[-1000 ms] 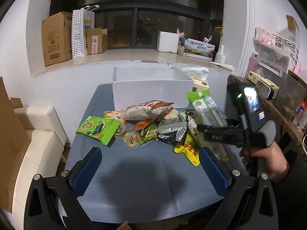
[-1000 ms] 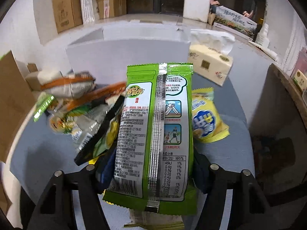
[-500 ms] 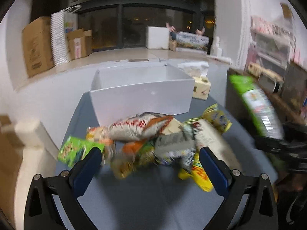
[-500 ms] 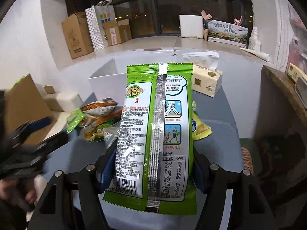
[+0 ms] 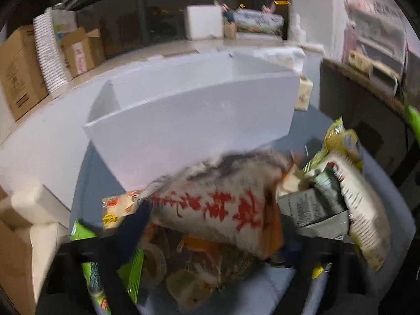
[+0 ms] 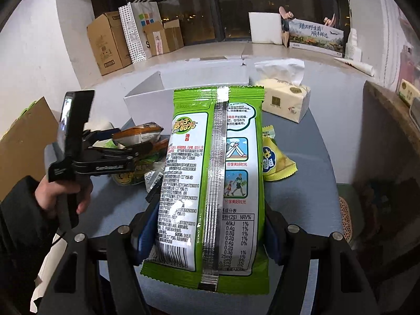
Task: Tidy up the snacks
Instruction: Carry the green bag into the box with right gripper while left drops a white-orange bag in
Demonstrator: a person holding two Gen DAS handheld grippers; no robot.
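Note:
My right gripper (image 6: 207, 233) is shut on a green seaweed snack packet (image 6: 210, 178) and holds it upright above the blue-grey table (image 6: 309, 191). The left wrist view is blurred: my left gripper (image 5: 210, 236) is low in the snack pile, its fingers on either side of a large white bag with red writing (image 5: 218, 204). From the right wrist view the left gripper (image 6: 141, 148) reaches into the pile (image 6: 136, 157) at the left; its jaws look parted. A white open box (image 5: 194, 115) stands behind the pile, also in the right wrist view (image 6: 147, 105).
A tissue pack (image 6: 286, 99) sits at the table's far right. A yellow snack packet (image 6: 275, 160) lies right of the held packet. Cardboard boxes (image 6: 110, 42) and a paper bag (image 6: 139, 31) stand on the ledge behind. A wooden shelf (image 6: 391, 110) is at right.
My left gripper has moved forward and down into the snack pile, up to the white bag. My right gripper has lifted the green packet back and away from the pile.

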